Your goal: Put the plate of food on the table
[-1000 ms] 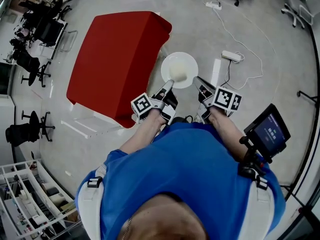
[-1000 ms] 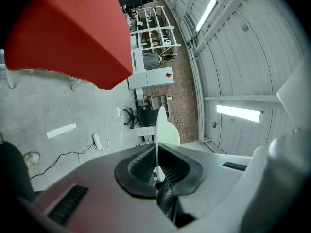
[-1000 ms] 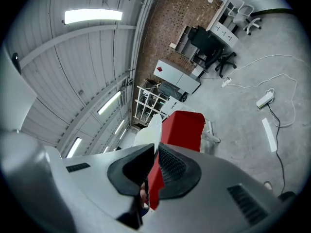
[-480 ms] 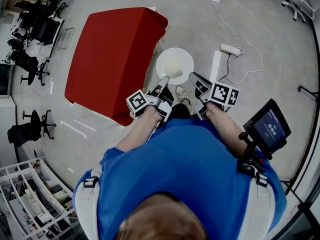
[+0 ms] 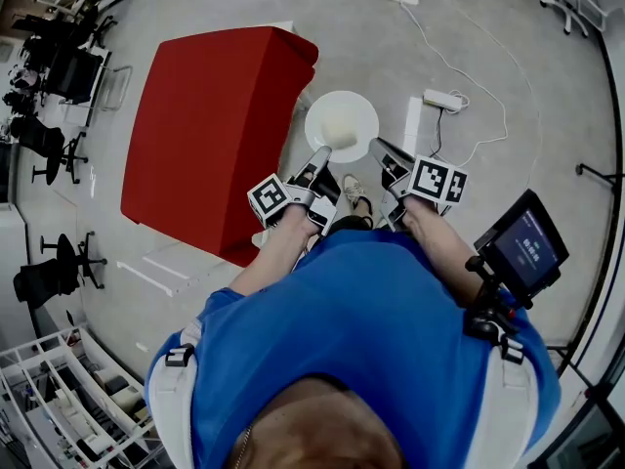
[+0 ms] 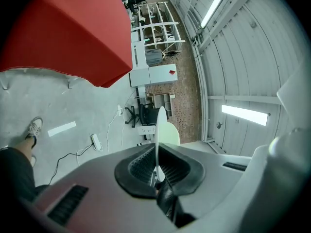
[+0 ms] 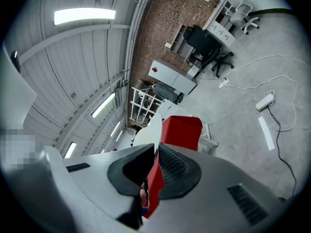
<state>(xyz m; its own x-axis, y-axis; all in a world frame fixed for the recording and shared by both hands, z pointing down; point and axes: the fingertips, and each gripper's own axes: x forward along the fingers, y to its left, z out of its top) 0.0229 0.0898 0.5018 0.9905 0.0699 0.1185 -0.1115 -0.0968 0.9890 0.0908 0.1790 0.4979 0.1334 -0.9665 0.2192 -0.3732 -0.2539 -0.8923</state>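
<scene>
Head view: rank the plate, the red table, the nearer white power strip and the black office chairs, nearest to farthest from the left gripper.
1. plate: its rim is clamped in the left gripper.
2. red table: just to the left.
3. nearer white power strip: on the floor, ahead and right.
4. black office chairs: beyond the table, far left.

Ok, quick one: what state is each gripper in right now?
Left gripper: closed, fingers holding the rim of the plate.
Right gripper: closed, also holding the plate's rim.
</scene>
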